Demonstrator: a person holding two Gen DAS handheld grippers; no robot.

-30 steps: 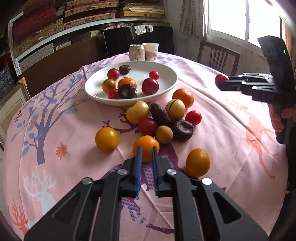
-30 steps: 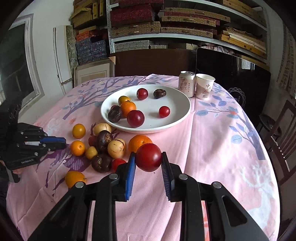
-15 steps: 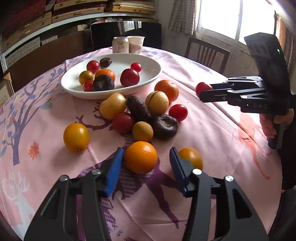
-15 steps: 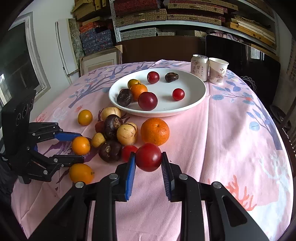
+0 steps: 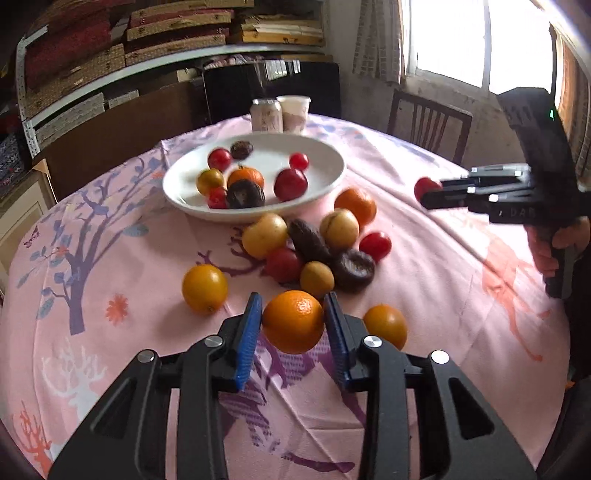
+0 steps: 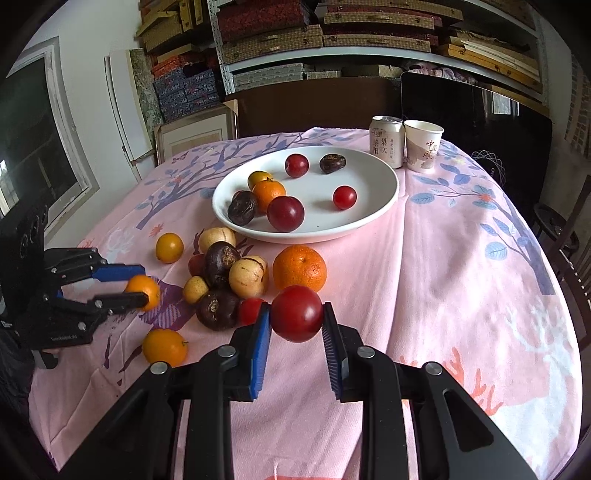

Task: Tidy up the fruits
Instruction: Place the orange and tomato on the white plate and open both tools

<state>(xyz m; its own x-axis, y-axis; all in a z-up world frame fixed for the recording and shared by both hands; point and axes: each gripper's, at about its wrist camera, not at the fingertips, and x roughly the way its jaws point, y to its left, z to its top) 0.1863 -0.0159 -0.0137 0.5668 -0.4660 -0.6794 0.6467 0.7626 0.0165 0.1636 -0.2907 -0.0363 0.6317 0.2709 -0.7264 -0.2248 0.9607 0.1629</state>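
the left gripper is closing, its blue pads on an orange; the right gripper clenches a red fruit. both hang over a pink tree-print tablecloth strewn with loose fruit before a white plate; stacked shelves stand behind.

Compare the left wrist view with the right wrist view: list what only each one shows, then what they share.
Only the left wrist view: a bright window, a wooden chair beneath it, and a hand gripping the right tongs' handle.

Only the right wrist view: a framed picture leaning by the shelves and a dark window on the white wall.

Both: the white plate of fruit, can and paper cup, loose fruit on the pink tablecloth, the left tongs closing on an orange, and the right tongs shut on a red fruit.
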